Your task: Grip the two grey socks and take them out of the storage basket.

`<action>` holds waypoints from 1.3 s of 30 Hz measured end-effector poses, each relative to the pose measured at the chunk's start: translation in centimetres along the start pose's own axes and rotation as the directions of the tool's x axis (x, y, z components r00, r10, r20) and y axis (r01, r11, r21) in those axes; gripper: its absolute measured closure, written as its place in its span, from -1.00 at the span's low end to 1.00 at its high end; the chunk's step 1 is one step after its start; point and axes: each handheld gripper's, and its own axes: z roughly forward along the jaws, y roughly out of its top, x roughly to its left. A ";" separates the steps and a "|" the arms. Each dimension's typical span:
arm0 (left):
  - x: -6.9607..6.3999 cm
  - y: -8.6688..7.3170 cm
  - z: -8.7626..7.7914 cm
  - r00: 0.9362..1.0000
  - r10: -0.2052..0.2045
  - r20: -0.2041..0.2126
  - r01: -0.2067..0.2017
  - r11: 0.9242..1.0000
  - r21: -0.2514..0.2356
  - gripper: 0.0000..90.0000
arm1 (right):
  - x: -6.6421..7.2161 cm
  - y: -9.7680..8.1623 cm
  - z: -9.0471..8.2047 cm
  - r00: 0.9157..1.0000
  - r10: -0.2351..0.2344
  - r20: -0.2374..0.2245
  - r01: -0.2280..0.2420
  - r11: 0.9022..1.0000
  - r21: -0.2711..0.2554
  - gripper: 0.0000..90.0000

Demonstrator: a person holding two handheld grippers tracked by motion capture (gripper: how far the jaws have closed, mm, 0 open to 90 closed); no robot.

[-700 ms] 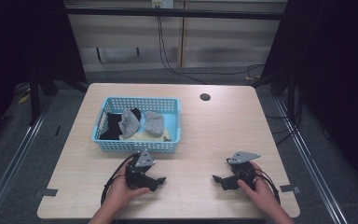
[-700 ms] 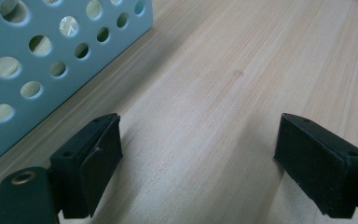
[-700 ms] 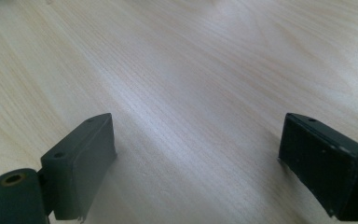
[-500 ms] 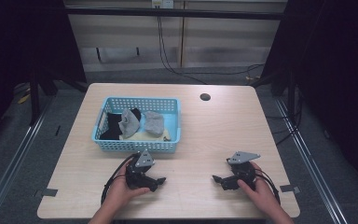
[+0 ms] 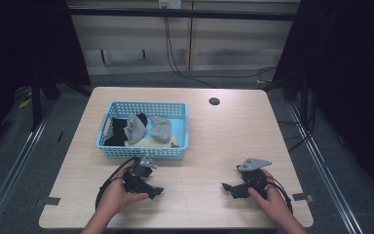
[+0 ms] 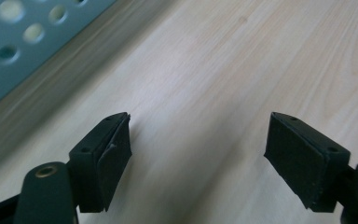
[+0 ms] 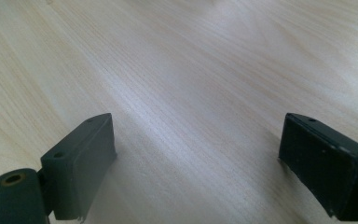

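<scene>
While your left gripper (image 5: 143, 183) rests on the counter (image 5: 224, 141) just in front of the blue basket (image 5: 182, 127), its jaws stand wide apart with nothing between them, and the left gripper view shows bare wood ahead with the basket's perforated wall (image 6: 23, 42) off to one side. Your right gripper (image 5: 236, 187) lies well apart from it, nearer the counter's right edge, jaws likewise spread wide over bare wood. Both point inward toward each other, with open wood between them. Inside the basket lie two grey socks (image 5: 148, 127) and a black one (image 5: 118, 131). A small dark round hole (image 5: 214, 101) sits near the far edge. Compared with a moment ago, both hands and the basket sit where they did.
</scene>
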 end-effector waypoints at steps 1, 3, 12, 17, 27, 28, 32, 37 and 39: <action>0.3 0.2 -0.8 1.000 -0.016 0.003 0.016 0.999 0.044 -0.51 | 0.0 0.0 0.0 1.000 0.000 0.002 0.000 1.000 0.001 -0.78; 0.5 0.3 -1.4 0.999 -0.043 0.013 0.042 0.996 0.084 -0.51 | 0.0 0.0 0.0 1.000 0.001 -0.001 -0.001 1.000 -0.001 -0.78; 1.7 1.3 -3.7 0.996 -0.085 0.007 0.082 0.975 0.205 -0.50 | 0.0 0.0 0.0 1.000 0.001 -0.001 -0.001 1.000 -0.001 -0.78; 2.3 2.0 -4.9 0.995 -0.099 0.014 0.093 0.968 0.232 -0.49 | 0.0 0.0 0.0 1.000 0.000 0.001 0.000 1.000 0.001 -0.78; 4.2 4.4 -7.1 0.992 -0.127 -0.006 0.124 0.955 0.269 -0.49 | 0.0 0.0 0.0 1.000 0.000 0.001 0.000 1.000 0.001 -0.78; 4.4 4.7 -7.2 0.991 -0.137 -0.011 0.135 0.954 0.269 -0.48 | 0.0 0.0 0.0 1.000 0.000 0.001 0.000 1.000 0.000 -0.78; 5.3 6.0 -7.6 0.988 -0.155 -0.019 0.155 0.951 0.267 -0.48 | 0.0 0.0 0.0 1.000 0.000 0.001 0.000 1.000 0.000 -0.78; 6.2 7.5 -7.8 0.985 -0.170 -0.036 0.174 0.952 0.252 -0.48 | 0.0 0.0 0.0 1.000 0.001 -0.001 -0.001 1.000 -0.001 -0.78; 6.6 8.0 -7.8 0.984 -0.174 -0.040 0.178 0.952 0.247 -0.48 | 0.0 0.0 0.0 1.000 0.001 -0.001 -0.001 1.000 -0.001 -0.78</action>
